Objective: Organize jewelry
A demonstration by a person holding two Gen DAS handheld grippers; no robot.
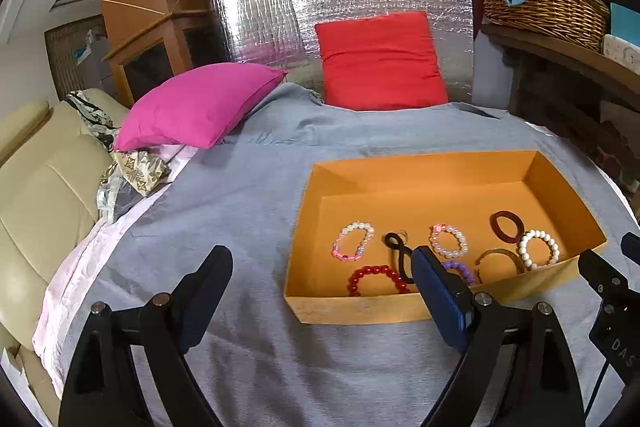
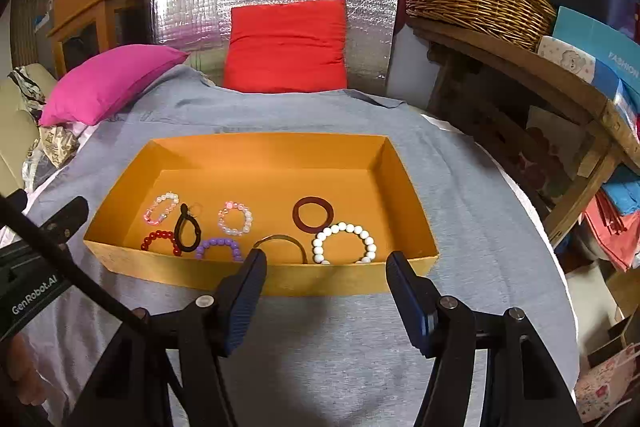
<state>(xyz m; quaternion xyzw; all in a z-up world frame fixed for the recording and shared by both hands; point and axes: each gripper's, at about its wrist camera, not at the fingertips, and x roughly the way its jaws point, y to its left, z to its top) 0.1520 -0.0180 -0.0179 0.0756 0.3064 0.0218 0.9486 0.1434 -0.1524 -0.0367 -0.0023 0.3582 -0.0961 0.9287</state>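
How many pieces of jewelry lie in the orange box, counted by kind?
In the orange box:
Beaded bracelets: 5 (pale pink and white, pink and white, red, purple, white)
Plain bangles: 2 (dark red ring, thin bronze one)
Black hair tie: 1
Total: 8

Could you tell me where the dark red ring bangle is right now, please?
The dark red ring bangle lies flat inside the orange box, toward its right side in the right wrist view, just behind the white bead bracelet.
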